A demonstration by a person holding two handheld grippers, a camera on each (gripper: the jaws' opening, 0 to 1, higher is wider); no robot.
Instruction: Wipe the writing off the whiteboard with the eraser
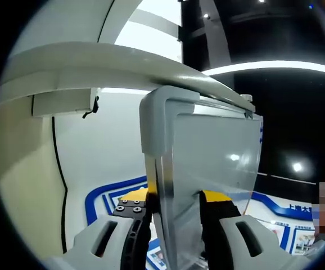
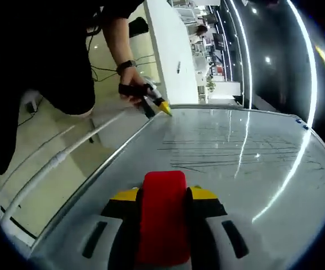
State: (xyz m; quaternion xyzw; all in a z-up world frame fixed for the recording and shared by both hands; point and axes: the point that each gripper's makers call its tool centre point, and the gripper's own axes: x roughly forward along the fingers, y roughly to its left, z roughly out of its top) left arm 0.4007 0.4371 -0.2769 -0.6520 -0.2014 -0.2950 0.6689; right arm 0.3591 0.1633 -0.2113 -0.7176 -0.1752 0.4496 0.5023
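With the right gripper clamped on the red block eraser at lower centre, sweep flat across the faint lines mid-frame on the glossy grey-framed whiteboard; left gripper grips its edge, steadying.

white cable on cream floor | blue-bordered poster on wall behind | black wall cord

left gripper clamped on whiteboard edge; board upright, glossy
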